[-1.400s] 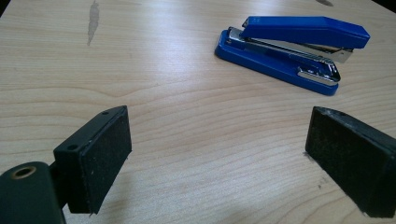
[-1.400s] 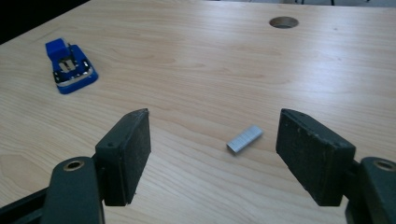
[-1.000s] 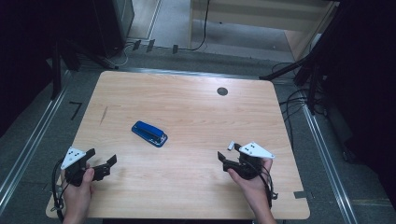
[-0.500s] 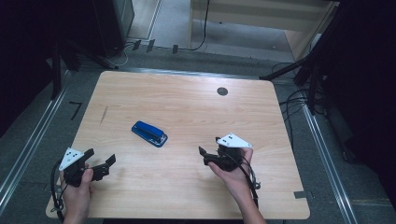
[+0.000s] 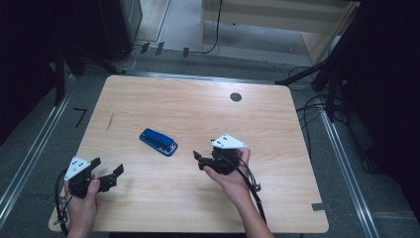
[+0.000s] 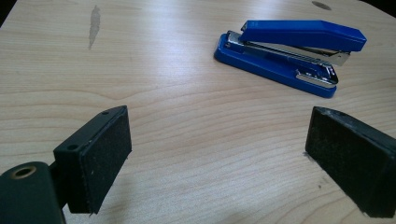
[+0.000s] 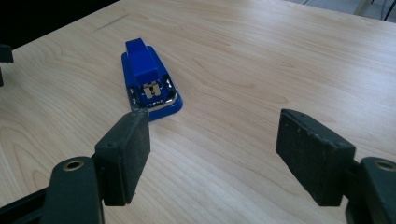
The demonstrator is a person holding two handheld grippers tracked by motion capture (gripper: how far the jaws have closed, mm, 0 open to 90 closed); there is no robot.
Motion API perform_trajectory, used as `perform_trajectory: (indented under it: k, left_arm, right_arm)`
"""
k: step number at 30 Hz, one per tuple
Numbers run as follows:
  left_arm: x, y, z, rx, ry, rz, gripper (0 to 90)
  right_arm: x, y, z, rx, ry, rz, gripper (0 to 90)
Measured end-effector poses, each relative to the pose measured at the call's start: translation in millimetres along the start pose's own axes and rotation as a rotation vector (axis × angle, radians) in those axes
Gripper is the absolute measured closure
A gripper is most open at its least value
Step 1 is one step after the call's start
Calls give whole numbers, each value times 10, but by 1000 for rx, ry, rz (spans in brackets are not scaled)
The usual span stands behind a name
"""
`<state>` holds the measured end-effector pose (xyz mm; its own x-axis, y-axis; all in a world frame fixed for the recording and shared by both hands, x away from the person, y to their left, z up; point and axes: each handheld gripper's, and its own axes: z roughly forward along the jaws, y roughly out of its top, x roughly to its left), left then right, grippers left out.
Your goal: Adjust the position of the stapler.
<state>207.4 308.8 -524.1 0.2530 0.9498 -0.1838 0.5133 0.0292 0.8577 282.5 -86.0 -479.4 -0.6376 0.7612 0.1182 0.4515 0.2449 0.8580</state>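
Observation:
A blue stapler (image 5: 158, 142) lies flat on the wooden table (image 5: 277, 124), left of centre. Seen from the left gripper it is the stapler (image 6: 289, 53) lying side-on ahead; from the right gripper, the stapler (image 7: 149, 81) points its metal nose end toward the camera. My right gripper (image 5: 200, 159) hovers a short way right of the stapler, aimed at it, jaws open and empty. In its own view the right gripper (image 7: 215, 156) has its left pad (image 7: 133, 151) just short of the stapler's front. My left gripper (image 5: 106, 171) stands open and empty near the front left corner; its own camera shows the left gripper (image 6: 217, 158) well short of the stapler.
A small dark round hole (image 5: 236, 96) sits in the tabletop at the back right. Metal rails (image 5: 29, 148) run along both sides of the table on the floor, and cables (image 5: 317, 106) lie on the floor to the right.
My right gripper has travelled left across the table from the right side toward the stapler, staying open. The left gripper and the stapler have kept still.

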Motion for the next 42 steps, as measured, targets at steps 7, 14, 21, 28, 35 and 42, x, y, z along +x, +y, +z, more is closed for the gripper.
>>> perform_trajectory:
  k: [7, 14, 21, 28, 35, 42]
  left_arm:
    - [-7, -1, 1, -2, 1, 4, 71]
    - [-7, 0, 3, 0, 2, 5, 71]
    - [-11, 0, 6, 0, 2, 9, 72]
    - [-20, 1, 7, -2, 10, 15, 106]
    - [-22, 3, 9, 1, 11, 17, 110]
    - [-22, 3, 10, 0, 10, 21, 115]
  right_arm:
    - [36, 10, 178, 13, 20, 8, 269]
    - [85, 117, 362, 22, 44, -8, 267]
    - [147, 215, 484, 23, 71, -7, 267]
    - [237, 290, 631, 27, 89, -5, 268]
    - [343, 328, 774, 42, 108, -26, 272]
    - [399, 312, 911, 64, 118, -37, 280]
